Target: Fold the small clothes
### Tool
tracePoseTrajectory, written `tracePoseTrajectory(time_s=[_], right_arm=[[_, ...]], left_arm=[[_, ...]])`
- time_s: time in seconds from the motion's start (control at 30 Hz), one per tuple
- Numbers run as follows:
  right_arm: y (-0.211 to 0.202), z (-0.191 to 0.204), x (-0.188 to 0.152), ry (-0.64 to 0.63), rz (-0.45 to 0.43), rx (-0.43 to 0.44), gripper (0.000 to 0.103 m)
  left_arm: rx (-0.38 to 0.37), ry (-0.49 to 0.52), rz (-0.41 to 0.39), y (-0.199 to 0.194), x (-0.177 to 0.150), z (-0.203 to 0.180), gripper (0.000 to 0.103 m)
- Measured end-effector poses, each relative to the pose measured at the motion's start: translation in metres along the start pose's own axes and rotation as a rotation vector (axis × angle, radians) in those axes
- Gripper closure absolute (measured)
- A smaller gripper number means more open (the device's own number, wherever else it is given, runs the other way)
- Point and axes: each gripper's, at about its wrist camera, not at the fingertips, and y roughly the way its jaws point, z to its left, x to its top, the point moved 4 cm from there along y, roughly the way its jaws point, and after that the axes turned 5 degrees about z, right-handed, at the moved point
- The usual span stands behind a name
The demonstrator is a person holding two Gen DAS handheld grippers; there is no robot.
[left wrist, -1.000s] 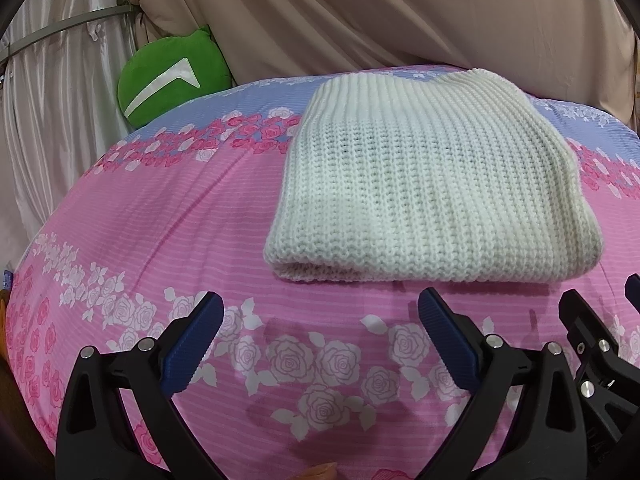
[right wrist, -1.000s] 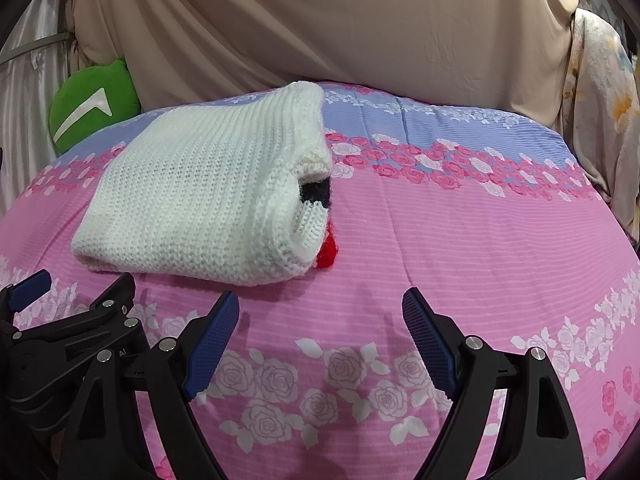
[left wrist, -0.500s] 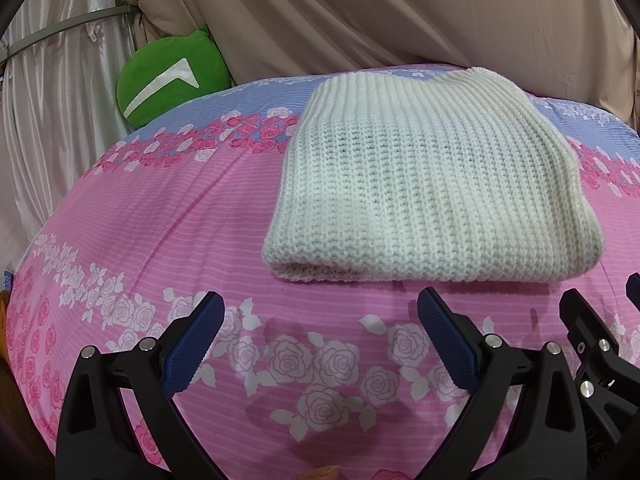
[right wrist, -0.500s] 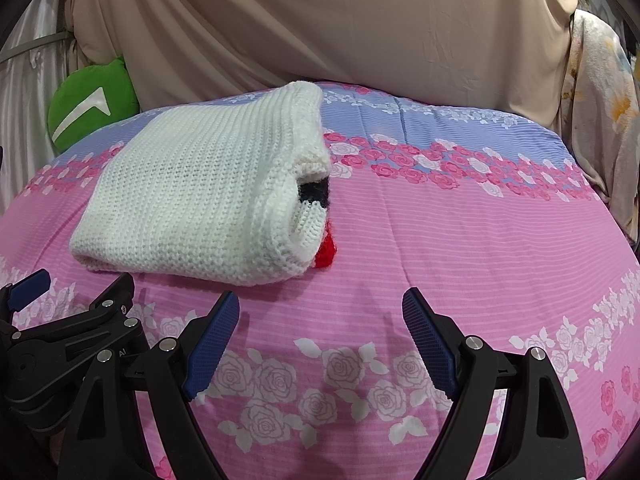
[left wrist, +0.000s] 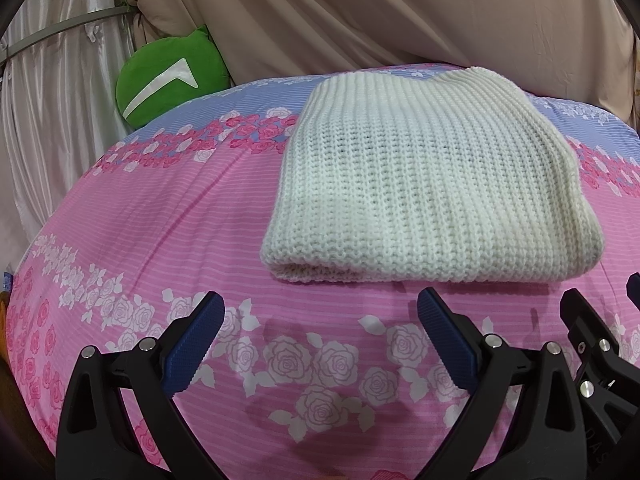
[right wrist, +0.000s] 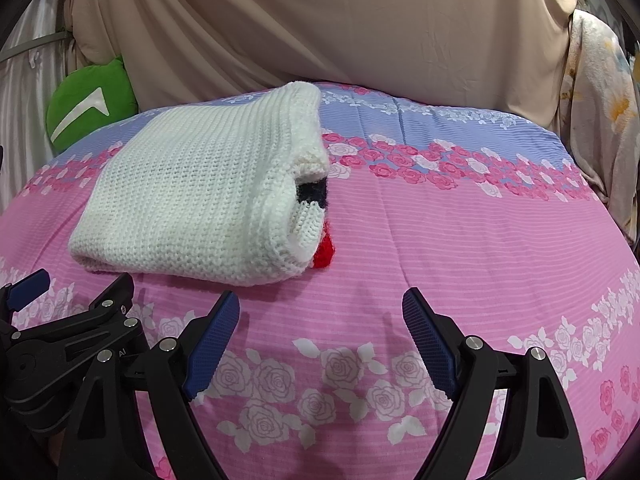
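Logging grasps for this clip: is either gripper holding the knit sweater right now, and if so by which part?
Nothing is held. The left gripper and right gripper both have open, empty jaws, short of the folded white sweater on the bed.

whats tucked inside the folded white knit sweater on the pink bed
At the open right end of the folded white knit sweater, a black knit patch and a red knit bit poke out. How far they run inside is hidden by the top layer.
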Motion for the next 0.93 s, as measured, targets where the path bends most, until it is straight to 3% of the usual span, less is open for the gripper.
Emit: tracePoseTrajectory(time_s=[0.6, 0.93], right_arm=[[-0.0013, -0.0008, -0.0011, 0.004, -0.003, -0.01, 0.021], [-0.002, 0.0031, -0.0006, -0.003, -0.002, -0.018, 0.021]], left_arm=[[0.029, 0.009, -0.023, -0.0019, 0.0012, 0.001, 0.008], [0.036, 0.013, -0.038, -0.0058, 0.0001, -0.0001, 0.013]])
